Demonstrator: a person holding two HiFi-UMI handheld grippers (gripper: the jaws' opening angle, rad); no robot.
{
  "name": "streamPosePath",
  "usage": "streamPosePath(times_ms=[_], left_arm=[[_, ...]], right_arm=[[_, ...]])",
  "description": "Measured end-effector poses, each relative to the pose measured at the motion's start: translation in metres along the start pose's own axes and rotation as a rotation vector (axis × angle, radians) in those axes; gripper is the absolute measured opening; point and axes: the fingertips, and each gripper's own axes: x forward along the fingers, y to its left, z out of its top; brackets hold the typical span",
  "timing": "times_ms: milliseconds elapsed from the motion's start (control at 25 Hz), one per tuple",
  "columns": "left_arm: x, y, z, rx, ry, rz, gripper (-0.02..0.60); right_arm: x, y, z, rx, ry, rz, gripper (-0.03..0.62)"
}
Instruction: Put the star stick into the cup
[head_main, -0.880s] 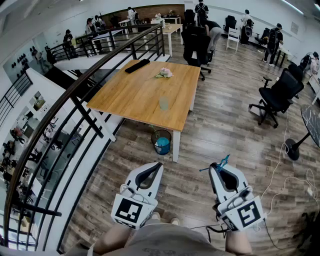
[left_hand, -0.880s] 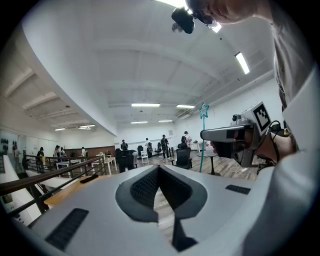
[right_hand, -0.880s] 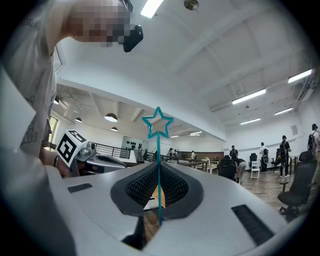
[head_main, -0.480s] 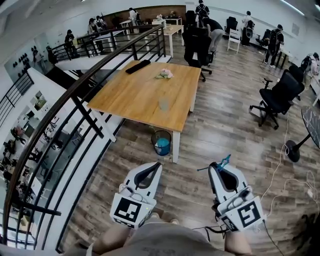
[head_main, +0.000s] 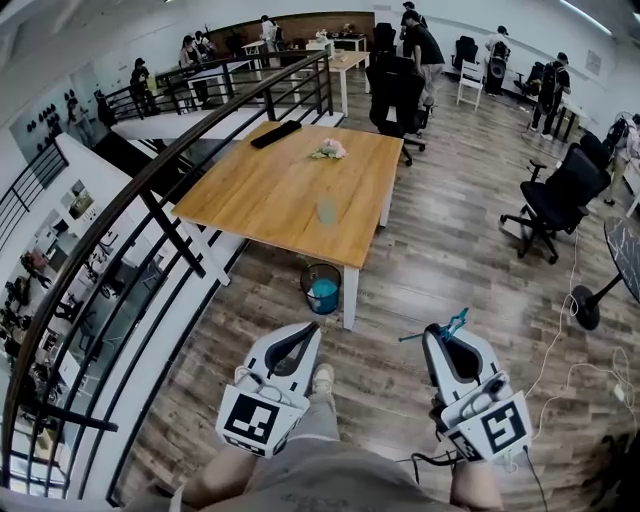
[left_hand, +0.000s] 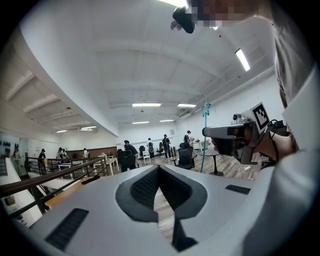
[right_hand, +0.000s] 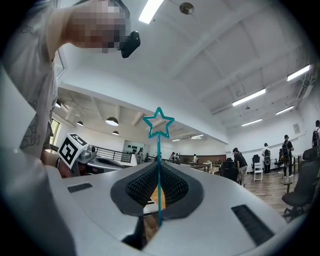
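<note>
Teal star stick (right_hand: 159, 165): pinched star-up between the closed jaws of the right gripper (head_main: 439, 332) for carrying, well short of the wooden table (head_main: 262, 195) where the clear cup (head_main: 327, 208) is stood; left gripper (left_hand: 159, 172) shut, empty, seemingly unneeded.

White shells with black ribbed pads form the left claw (head_main: 316, 328) and right claw (head_main: 433, 332). A black-and-white marker cube (head_main: 252, 420) sits behind each, and a black cable (head_main: 428, 461) trails behind the right claw. The wearer has a grey shirt (head_main: 320, 482) and a pale shoe (head_main: 322, 378).

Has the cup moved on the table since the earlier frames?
No: the cup keeps its spot near the front edge of the table.
</note>
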Motion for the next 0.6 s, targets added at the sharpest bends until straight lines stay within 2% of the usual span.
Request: streamPosePath(times_ms=[160,480,600], left_arm=[[0.012,0.018,-0.015,0.008,0.011,0.003,0.017],[0.064,0.063,-0.035,-0.030,0.019,0.010,0.017],[0.087,0.087,-0.039,-0.019,0.028,0.002,0.017]], right_arm=[[0.017,-0.015,-0.005,-0.011,-0.023,-0.028,0.037],[0.073,-0.049,-0.033,-0.007,0.021,-0.037,0.037],[0.099,-0.064,-0.036,-0.011,0.021,-0.047,0.037]])
